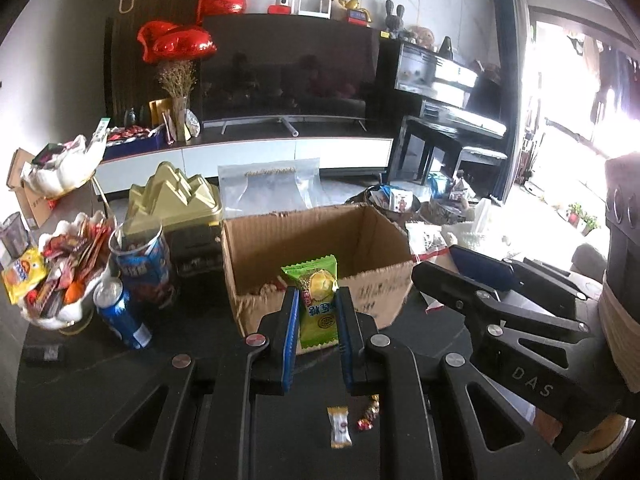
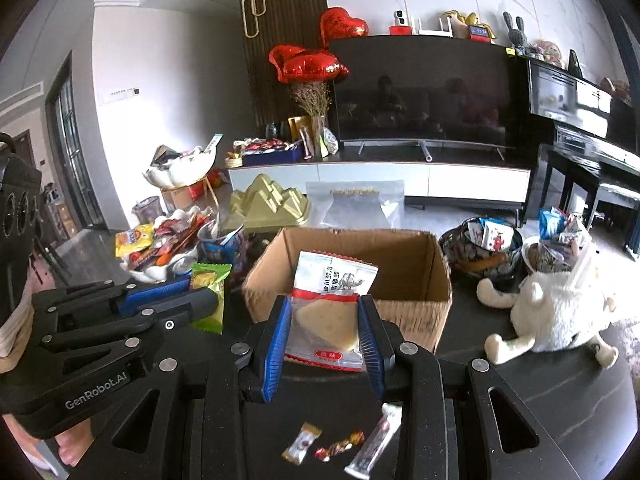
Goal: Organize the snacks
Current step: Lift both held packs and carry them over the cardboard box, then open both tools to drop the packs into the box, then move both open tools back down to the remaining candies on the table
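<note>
Gripping, left gripper [image 1: 317, 304]: blue pads clamped on both sides of a green snack packet [image 1: 316, 300], held upright just in front of the near wall of the cardboard box [image 1: 384, 292].
Gripping, right gripper [image 2: 323, 320]: pads closed on a white and red snack pouch [image 2: 328, 308] with a clear window showing a pale wedge; the pouch stands upright against the near rim of the box [image 2: 416, 312].
Left gripper seen from the right wrist: it [image 2: 204, 304] sits to the left of the box, and the green packet [image 2: 209, 296] sticks up past its fingers.
Right gripper seen from the left wrist: its black frame [image 1: 500, 280] lies to the right of the box.
Box: open at the top, on the dark table [image 2: 540, 380], with a few wrappers in the bottom at its left corner.
Loose sweets: small wrapped candies [image 2: 320, 444] lie on the table near the right gripper's base.
Left of box: a blue can [image 1: 120, 312], a blue tub [image 1: 140, 260], and a white dish heaped with snacks [image 1: 60, 280].
Right of box: a white plush toy [image 2: 556, 312] and a dark bowl of packets [image 2: 484, 252].
Far behind box: a gold mountain-shaped case [image 2: 268, 204] and a clear zip bag [image 2: 356, 204].
</note>
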Motion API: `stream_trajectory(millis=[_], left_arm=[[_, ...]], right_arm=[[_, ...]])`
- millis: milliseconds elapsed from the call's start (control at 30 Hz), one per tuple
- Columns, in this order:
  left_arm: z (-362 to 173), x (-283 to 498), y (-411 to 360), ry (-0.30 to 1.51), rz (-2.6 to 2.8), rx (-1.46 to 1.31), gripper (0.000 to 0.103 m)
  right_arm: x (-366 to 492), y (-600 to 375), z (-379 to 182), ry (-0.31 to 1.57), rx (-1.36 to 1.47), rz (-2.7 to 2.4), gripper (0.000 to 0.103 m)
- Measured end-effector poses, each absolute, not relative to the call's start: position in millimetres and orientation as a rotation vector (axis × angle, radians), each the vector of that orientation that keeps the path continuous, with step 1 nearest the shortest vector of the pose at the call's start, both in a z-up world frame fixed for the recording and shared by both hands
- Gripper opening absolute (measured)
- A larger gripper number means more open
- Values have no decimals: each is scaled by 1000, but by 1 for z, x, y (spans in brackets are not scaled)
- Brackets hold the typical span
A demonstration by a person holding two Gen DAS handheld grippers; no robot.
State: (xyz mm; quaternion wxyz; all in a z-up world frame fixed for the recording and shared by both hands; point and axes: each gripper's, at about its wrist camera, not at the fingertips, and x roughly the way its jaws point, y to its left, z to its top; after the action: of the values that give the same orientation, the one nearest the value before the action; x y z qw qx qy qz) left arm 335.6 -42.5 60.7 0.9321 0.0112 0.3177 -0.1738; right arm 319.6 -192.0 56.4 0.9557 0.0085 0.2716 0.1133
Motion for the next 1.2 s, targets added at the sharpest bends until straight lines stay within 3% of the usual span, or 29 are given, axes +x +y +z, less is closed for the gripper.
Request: stream_trajectory(millis=[700, 767, 833, 1200], left_arm=[[35, 445, -60, 712, -324, 35, 19], [31, 452, -60, 722, -313, 35, 23], [28, 455, -58, 727, -297, 26, 43], [34, 409, -56, 676, -273, 62, 53]], right_arm=[[432, -215, 36, 617, 67, 215, 36], [439, -218, 31, 633, 84, 191, 39], [443, -222, 27, 639, 92, 168, 48], [403, -224, 21, 650, 65, 149, 51]])
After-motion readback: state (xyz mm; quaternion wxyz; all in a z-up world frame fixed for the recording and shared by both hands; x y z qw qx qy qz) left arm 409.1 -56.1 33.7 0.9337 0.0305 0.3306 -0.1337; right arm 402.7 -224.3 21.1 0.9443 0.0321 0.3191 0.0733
